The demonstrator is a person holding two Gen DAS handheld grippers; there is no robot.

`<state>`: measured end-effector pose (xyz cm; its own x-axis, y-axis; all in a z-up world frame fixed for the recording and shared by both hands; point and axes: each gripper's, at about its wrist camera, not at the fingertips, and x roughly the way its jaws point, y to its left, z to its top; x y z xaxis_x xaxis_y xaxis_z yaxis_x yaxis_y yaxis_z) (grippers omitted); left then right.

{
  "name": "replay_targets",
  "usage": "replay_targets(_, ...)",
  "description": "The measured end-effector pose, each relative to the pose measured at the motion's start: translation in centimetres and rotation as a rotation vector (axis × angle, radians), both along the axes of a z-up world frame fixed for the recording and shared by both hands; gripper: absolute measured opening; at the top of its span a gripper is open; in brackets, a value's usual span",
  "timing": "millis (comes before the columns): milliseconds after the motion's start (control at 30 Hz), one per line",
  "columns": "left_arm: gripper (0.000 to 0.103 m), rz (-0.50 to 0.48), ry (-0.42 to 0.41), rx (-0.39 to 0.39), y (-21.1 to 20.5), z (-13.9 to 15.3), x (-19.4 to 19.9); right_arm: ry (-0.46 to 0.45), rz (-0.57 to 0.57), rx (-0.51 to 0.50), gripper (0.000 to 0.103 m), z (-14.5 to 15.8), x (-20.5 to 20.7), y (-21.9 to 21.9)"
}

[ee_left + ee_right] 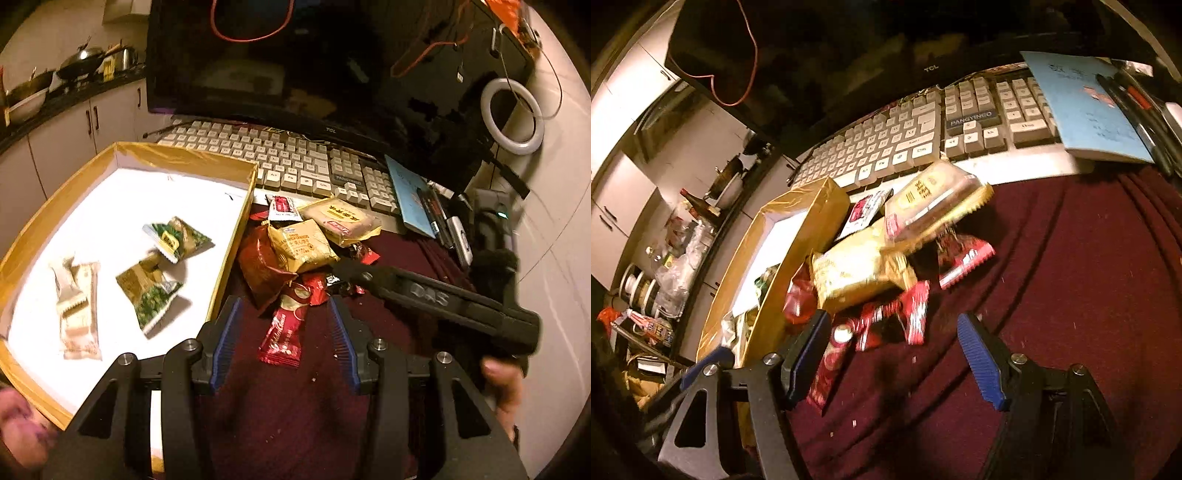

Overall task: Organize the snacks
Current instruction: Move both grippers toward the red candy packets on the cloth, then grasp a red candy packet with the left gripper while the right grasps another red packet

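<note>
While both grippers hang over the maroon cloth [1071, 277], neither grips anything. The left gripper [284, 332] has its blue-padded jaws apart; a red snack bar [282, 332] lies flat on the cloth in the gap between them, nearer the left pad but not pressed by either. Just beyond the fingertips sits the snack pile [306, 251]: a dark red bag, a yellow cracker pack [301, 245] on top of it, a larger yellow-labelled pack [341, 221] behind, and a small red-and-white packet [282, 208] at the back by the keyboard [280, 158].

Left of the pile and touching it stands the gold-rimmed box [236, 236] with a white floor. Inside lie two green packets [177, 236] and one pale beige packet [79, 314], well apart from the jaws.

The right gripper [894, 354] also has its jaws wide apart, nothing clamped. Its left finger rests against the near edge of the pile, beside the same red bar [831, 365], which lies partly inside the gap; the right pad is over bare cloth. In the left wrist view this gripper [338, 266] reaches in from the right, its tip at the pile, a hand [502, 384] behind it.

A blue booklet [1082, 103] overlaps the keyboard's right end; a dark monitor [295, 55] stands behind.
</note>
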<state>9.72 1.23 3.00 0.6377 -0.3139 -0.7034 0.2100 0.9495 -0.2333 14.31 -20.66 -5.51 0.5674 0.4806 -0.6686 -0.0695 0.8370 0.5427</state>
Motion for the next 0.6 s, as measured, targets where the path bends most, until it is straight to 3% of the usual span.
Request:
replay_targets(200, 0.046, 0.014, -0.021, 0.008, 0.8, 0.0, -1.1, -0.023, 0.022, -0.138, 0.054, -0.1, 0.9, 2.6)
replay_targets(300, 0.046, 0.024, -0.006, 0.010, 1.3, -0.4, -1.3, -0.042, 0.025, -0.218, 0.035, 0.0, 0.7, 3.6)
replay_targets(600, 0.046, 0.023, 0.010, 0.048, 0.6, -1.0, -1.8, -0.127, 0.085, -0.265, 0.025, 1.0, -1.3, 5.0)
